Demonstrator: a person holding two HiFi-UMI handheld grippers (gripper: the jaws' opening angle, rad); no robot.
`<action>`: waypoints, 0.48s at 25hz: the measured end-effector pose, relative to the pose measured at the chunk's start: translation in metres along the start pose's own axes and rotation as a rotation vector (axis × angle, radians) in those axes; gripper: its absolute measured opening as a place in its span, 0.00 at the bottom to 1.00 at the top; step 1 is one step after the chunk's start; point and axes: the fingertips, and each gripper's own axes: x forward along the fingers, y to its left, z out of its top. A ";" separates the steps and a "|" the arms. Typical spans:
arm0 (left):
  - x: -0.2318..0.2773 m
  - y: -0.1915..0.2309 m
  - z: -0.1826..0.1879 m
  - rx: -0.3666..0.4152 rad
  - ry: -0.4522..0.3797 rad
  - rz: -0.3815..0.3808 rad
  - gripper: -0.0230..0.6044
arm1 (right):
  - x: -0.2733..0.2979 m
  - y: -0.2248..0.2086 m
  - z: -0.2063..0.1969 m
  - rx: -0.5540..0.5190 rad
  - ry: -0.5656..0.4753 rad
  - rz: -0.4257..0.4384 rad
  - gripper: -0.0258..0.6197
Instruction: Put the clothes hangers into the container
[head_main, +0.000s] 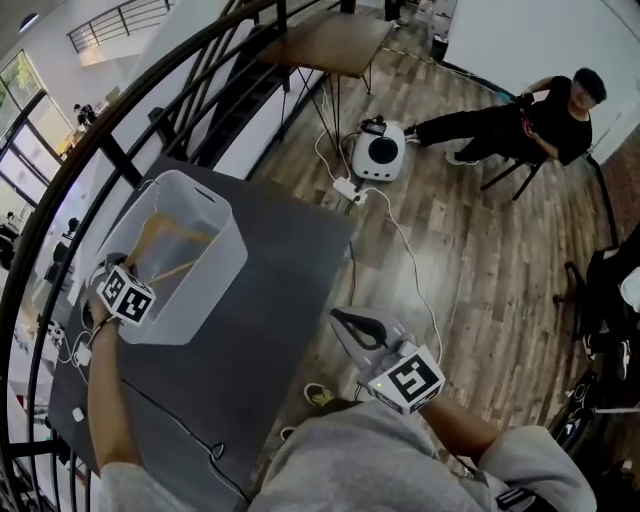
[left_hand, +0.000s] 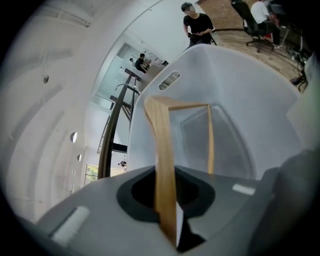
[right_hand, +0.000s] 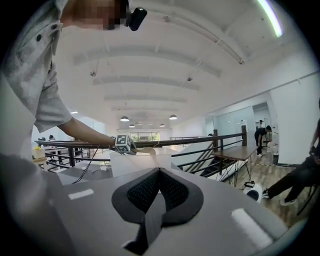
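Evidently we have the wooden hanger (left_hand: 162, 150) pinched in the left gripper (left_hand: 170, 222), whose jaws are pressed onto the flat faces of one thin arm. The rest of the frame reaches into the open mouth of the white container (left_hand: 240, 85); we cannot tell whether it touches the bottom. We judge the hanger light and stiff: a slim strip of pale, smooth wood that bends sharply into a second bar, with no hook that we can make out. Such finished wood is likely to be slick between the pads, and a hold on one arm lets the long frame swing about the pinch. For a steadier carry we would grip across the flat faces nearer the bend. It should stand a short drop without harm. The container looks like thin, milky plastic with rounded corners, walls that taper downward and a slot handle under the rim. It stands on the dark grey table (head_main: 260, 330), towards the side by the railing. The right gripper (right_hand: 156, 200) has its ribbed black jaws together on nothing and is held beyond the table's near edge.
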 end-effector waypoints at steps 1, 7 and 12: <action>0.004 -0.001 -0.002 0.003 0.013 -0.002 0.11 | -0.005 -0.002 0.000 -0.001 0.000 -0.014 0.04; 0.007 -0.005 0.006 -0.071 -0.010 -0.037 0.29 | -0.031 -0.016 0.001 -0.002 -0.005 -0.082 0.04; -0.029 0.013 0.009 -0.220 -0.095 0.026 0.34 | -0.040 -0.018 -0.001 0.003 -0.003 -0.081 0.04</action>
